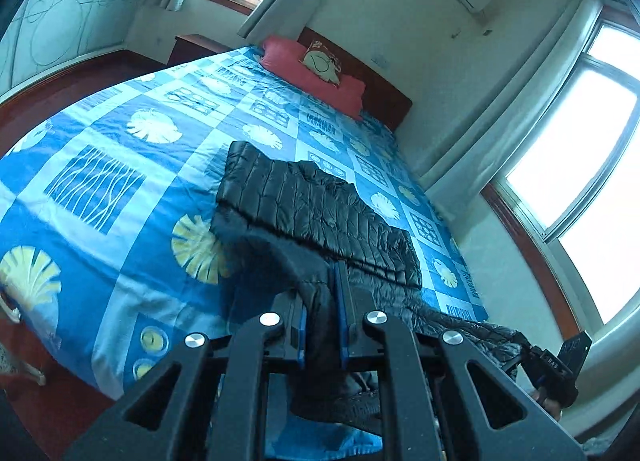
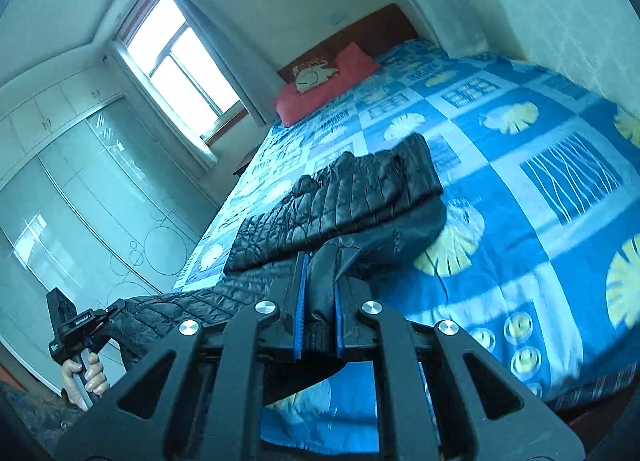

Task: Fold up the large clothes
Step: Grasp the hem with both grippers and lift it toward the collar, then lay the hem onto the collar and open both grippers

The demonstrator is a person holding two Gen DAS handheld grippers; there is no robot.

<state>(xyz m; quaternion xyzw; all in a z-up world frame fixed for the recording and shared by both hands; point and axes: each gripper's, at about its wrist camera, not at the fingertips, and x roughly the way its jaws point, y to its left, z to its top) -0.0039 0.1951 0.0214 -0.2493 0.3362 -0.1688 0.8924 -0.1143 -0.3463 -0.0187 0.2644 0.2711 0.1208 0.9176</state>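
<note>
A black quilted puffer jacket (image 1: 320, 205) lies partly folded on the bed, its near edge lifted off the mattress. My left gripper (image 1: 322, 301) is shut on the jacket's near hem. My right gripper (image 2: 320, 285) is shut on another part of the same hem (image 2: 324, 273). The jacket (image 2: 344, 193) stretches between the two grippers along the bed's foot. The right gripper shows at the far right of the left wrist view (image 1: 556, 365); the left gripper shows at the lower left of the right wrist view (image 2: 76, 325), held by a hand.
The bed has a blue patterned cover (image 1: 120, 165) with a red pillow (image 1: 312, 73) and a wooden headboard (image 1: 380, 89) at the far end. A white wardrobe (image 2: 80, 201) stands by one side. Windows (image 1: 580, 133) and curtains line the walls. Dark red floor (image 1: 48, 401) lies beside the bed.
</note>
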